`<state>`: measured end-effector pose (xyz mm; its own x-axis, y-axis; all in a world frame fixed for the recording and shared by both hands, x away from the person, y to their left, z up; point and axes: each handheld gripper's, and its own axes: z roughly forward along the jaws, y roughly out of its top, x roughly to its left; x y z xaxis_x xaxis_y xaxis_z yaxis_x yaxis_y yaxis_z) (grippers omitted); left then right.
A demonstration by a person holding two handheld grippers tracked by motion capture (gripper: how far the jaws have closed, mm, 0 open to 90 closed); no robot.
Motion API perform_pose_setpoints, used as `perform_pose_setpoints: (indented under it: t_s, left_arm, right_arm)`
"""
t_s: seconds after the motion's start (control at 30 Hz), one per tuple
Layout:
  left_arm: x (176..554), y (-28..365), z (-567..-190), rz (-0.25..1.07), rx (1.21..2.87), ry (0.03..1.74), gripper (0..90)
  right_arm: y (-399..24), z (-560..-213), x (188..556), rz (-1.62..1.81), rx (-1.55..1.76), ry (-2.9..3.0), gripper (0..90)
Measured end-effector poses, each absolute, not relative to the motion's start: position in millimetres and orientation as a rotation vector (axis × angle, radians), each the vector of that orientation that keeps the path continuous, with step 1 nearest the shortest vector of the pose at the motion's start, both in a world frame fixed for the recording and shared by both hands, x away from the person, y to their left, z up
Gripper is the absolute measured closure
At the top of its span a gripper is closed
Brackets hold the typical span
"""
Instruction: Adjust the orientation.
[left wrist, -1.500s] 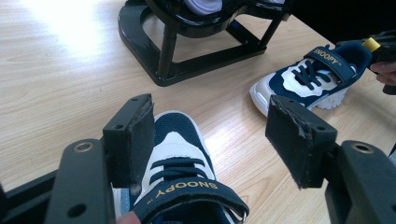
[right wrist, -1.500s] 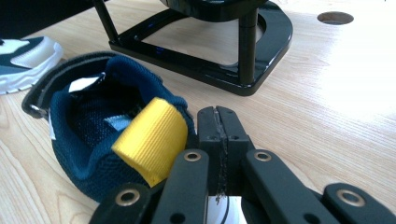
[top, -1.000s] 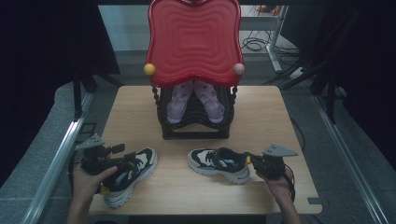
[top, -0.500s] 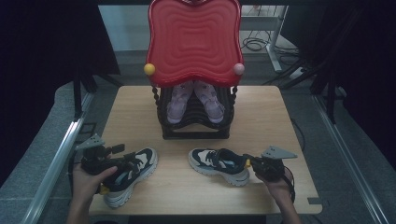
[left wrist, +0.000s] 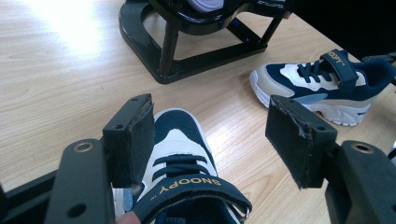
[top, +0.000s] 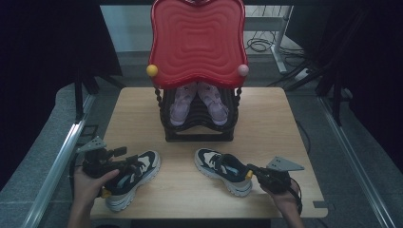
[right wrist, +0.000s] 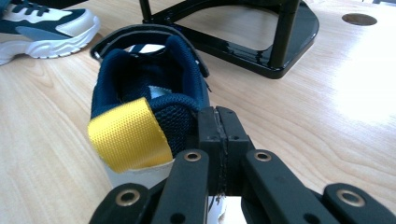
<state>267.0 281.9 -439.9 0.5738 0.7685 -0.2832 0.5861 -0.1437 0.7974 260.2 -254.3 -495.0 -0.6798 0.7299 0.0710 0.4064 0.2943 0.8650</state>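
Two navy-and-white sneakers lie on the wooden table. The left sneaker points away from me, its strap reading SNOOPY. My left gripper is open, its jaws standing wide to either side of that shoe's laces. The right sneaker lies with its heel toward my right gripper. That gripper is shut, pads pressed flat together, their tips against the heel just right of the yellow pull tab.
A black shoe rack with a red wavy top stands at the table's middle back, holding a pair of lilac shoes. Its base lies close beyond the right sneaker. Dark curtains and metal rails flank the table.
My right gripper has shifted slightly toward the near edge, and the right sneaker's heel has swung that way with it. The left hand and its shoe have stayed put.
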Motion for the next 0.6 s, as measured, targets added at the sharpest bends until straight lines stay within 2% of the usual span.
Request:
perform_pose_setpoints:
  t_s: [0.6]
  left_arm:
    - [268,281,-441,0.229,1.844,1.102,32.9]
  right_arm:
    - [-253,-495,248,1.35,0.998,2.253,89.0]
